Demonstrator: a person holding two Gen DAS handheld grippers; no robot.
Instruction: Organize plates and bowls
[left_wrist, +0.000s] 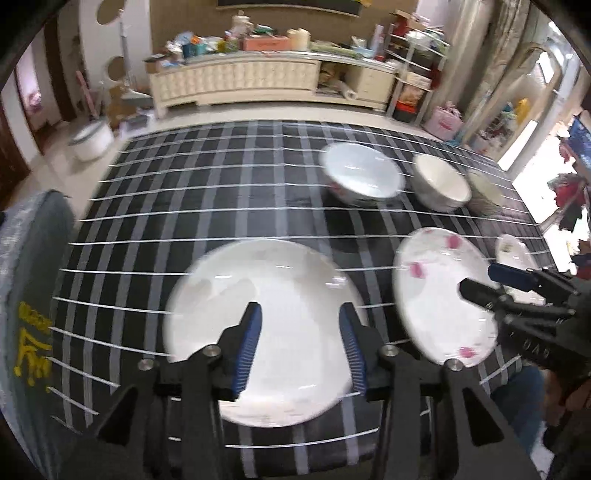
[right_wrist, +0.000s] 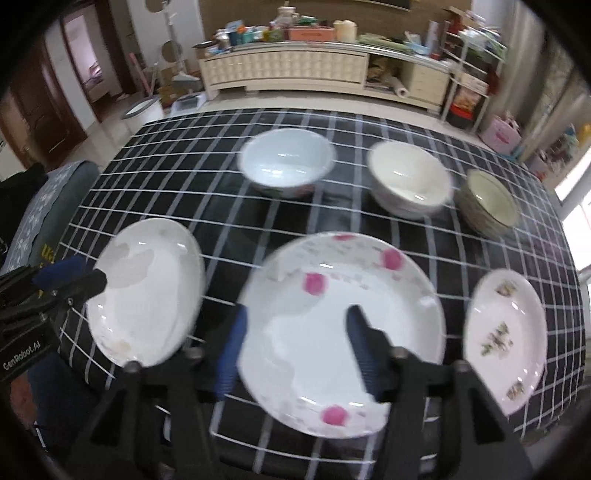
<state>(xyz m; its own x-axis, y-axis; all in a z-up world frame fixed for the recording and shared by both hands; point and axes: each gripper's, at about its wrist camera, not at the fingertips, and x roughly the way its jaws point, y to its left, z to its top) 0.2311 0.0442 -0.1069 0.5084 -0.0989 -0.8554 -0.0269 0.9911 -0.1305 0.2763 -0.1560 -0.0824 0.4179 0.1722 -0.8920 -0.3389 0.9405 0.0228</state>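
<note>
Three plates lie in a front row on the checked table. My left gripper (left_wrist: 300, 312) is open above the plain white plate (left_wrist: 288, 280), which also shows in the right wrist view (right_wrist: 147, 291). My right gripper (right_wrist: 297, 315) is open above the pink-flowered plate (right_wrist: 332, 295), which the left wrist view shows too (left_wrist: 436, 291). A small plate with green motifs (right_wrist: 506, 336) lies at the right. Behind stand a white bowl (right_wrist: 288, 158), a cream bowl (right_wrist: 406, 177) and a gold-rimmed bowl (right_wrist: 487, 199). Neither gripper holds anything.
The black checked tablecloth (right_wrist: 207, 206) covers the table. A grey chair back (left_wrist: 33, 280) stands at the table's left edge. Beyond the table are a cluttered cream cabinet (right_wrist: 288, 70), a shelf rack (right_wrist: 472, 70) and a white bucket (left_wrist: 92, 138) on the floor.
</note>
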